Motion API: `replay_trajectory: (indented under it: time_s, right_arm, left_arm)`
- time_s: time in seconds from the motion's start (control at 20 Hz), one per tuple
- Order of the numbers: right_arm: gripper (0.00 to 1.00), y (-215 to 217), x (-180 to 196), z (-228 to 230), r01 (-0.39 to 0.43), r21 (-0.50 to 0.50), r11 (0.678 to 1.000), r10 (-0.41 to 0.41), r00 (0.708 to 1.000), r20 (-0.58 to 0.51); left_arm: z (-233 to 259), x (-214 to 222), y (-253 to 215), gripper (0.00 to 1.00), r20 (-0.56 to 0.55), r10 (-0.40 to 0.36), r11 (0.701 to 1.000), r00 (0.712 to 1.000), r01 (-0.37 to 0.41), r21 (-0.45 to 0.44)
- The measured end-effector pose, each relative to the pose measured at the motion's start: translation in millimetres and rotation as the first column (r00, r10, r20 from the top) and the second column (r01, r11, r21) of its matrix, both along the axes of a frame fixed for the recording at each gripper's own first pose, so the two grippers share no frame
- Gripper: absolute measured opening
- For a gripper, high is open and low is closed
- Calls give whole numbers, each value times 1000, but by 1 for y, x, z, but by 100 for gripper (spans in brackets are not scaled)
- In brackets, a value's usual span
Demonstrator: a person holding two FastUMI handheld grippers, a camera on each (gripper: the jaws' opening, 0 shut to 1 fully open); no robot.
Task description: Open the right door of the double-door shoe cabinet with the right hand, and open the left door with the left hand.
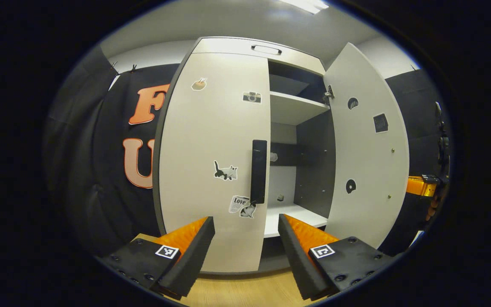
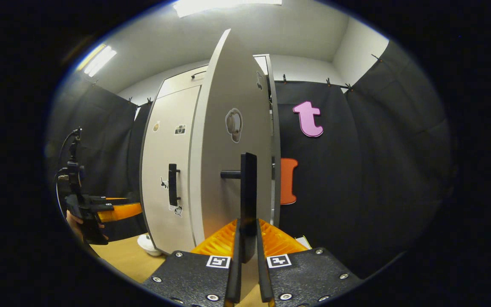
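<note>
Counted 1 shoe cabinet (image 1: 228, 47), 2 doors: left door (image 1: 211, 162), right door (image 1: 369, 145). 2 handles: left handle (image 1: 258, 171), right handle (image 2: 248, 200). 2 grippers: left gripper (image 1: 245, 243), right gripper (image 2: 247, 256).

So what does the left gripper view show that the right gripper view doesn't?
Left gripper view: the cabinet's inside, its shelves bare past the open right door, and open tongs facing the shut left door.

Right gripper view: the right door's outer face and its handle, with tongs shut on it.

Both: the left door with its handle and stickers.
</note>
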State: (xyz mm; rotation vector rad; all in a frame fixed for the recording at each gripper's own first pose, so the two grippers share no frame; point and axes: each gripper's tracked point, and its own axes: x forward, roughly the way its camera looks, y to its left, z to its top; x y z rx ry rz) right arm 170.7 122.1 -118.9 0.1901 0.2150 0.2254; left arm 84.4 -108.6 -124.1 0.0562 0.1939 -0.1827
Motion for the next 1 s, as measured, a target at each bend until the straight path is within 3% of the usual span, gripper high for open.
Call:
replay_trajectory:
  time_s: [0.15,0.35,0.55,0.65,0.8,1.0]
  right_arm:
    - [17,-11,0,-2,40,-13,999,-40,999,2]
    - [14,-28,3,-2,92,-17,996,-92,996,17]
    - [11,-21,1,6,70,61,996,-72,997,37]
    - [17,-28,0,9,80,39,996,-82,995,55]
    - [35,-42,1,16,126,-4,992,-125,988,91]
    - [50,-54,-7,13,160,-35,986,-156,984,87]
  left_arm:
    - [8,19,-15,96,24,-6,1000,1000,5,26]
    - [21,37,-32,96,23,-28,999,999,28,-24]
    - [32,70,-39,98,40,-9,1000,999,9,13]
    - [33,83,-35,94,46,22,999,999,-24,47]
    - [29,100,-43,94,23,26,998,999,-27,53]
    - [21,124,-40,95,6,89,993,996,-89,74]
